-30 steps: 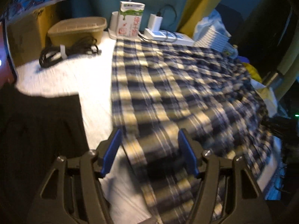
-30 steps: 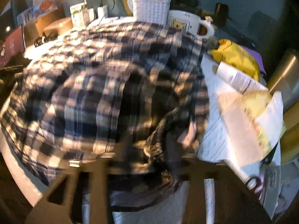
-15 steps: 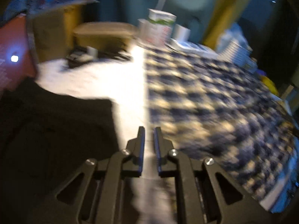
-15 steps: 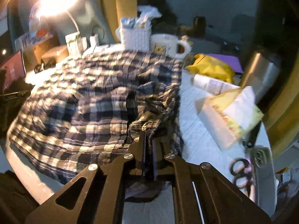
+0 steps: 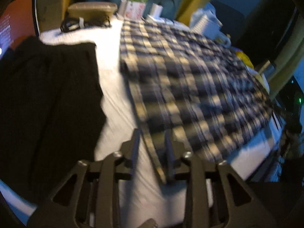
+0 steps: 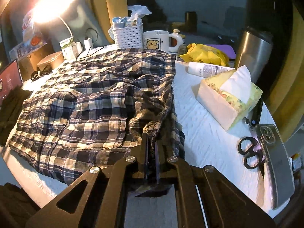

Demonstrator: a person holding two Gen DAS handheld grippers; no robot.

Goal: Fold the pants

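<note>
The plaid pants (image 6: 91, 102) lie spread on a white table, also blurred in the left wrist view (image 5: 186, 79). My right gripper (image 6: 151, 138) is shut on a bunched fold of the pants at their near right edge. My left gripper (image 5: 152, 138) stands part open astride the near left edge of the pants; its fingers (image 5: 135, 148) do not grip the cloth.
A black garment (image 5: 43, 98) lies left of the pants. At the back stand a white basket (image 6: 128, 35), a mug (image 6: 157, 40) and a milk carton (image 5: 136, 5). A tissue box (image 6: 226, 98), scissors (image 6: 248, 152), a phone (image 6: 273, 163) and a steel tumbler (image 6: 252, 53) sit on the right.
My left gripper shut, then opened part way, and now sits over the pants' near left edge. My right gripper closed on the bunched fold and holds it.
</note>
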